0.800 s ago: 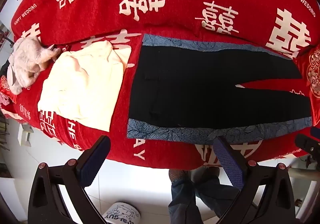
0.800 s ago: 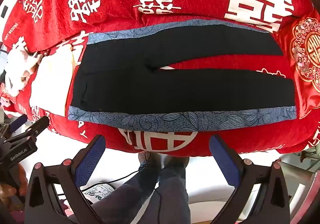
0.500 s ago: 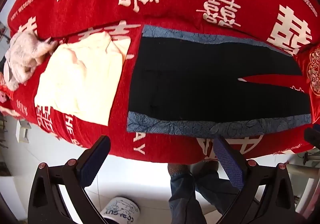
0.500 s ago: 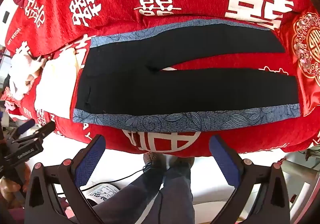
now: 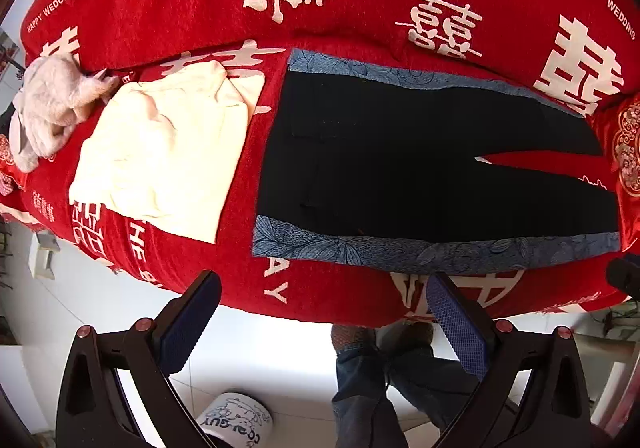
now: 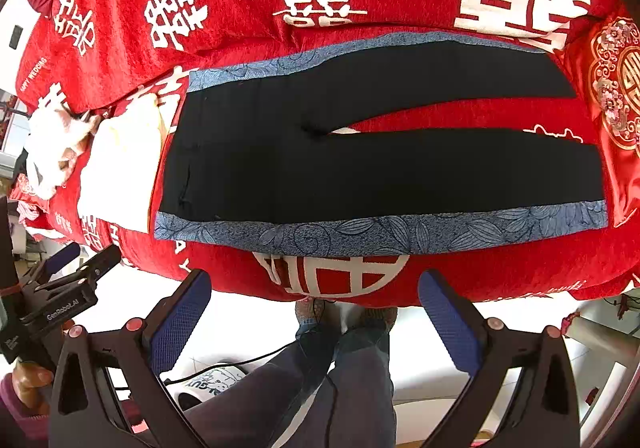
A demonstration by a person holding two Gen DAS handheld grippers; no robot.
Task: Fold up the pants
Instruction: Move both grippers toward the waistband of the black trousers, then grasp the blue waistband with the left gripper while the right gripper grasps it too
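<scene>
Overhead, both grippers downward, wide.

Bare red bedspread borders the pants; a cream garment crowds their waist end.

- left gripper: chunky black plastic arms, blue pads with a mesh-like grip texture, little red screw heads at the joints
- right gripper: same build, black frame, blue textured pads, red screws
- person's wearing blue jeans and knitted-looking footwear, thin black cable running down the leg
</scene>
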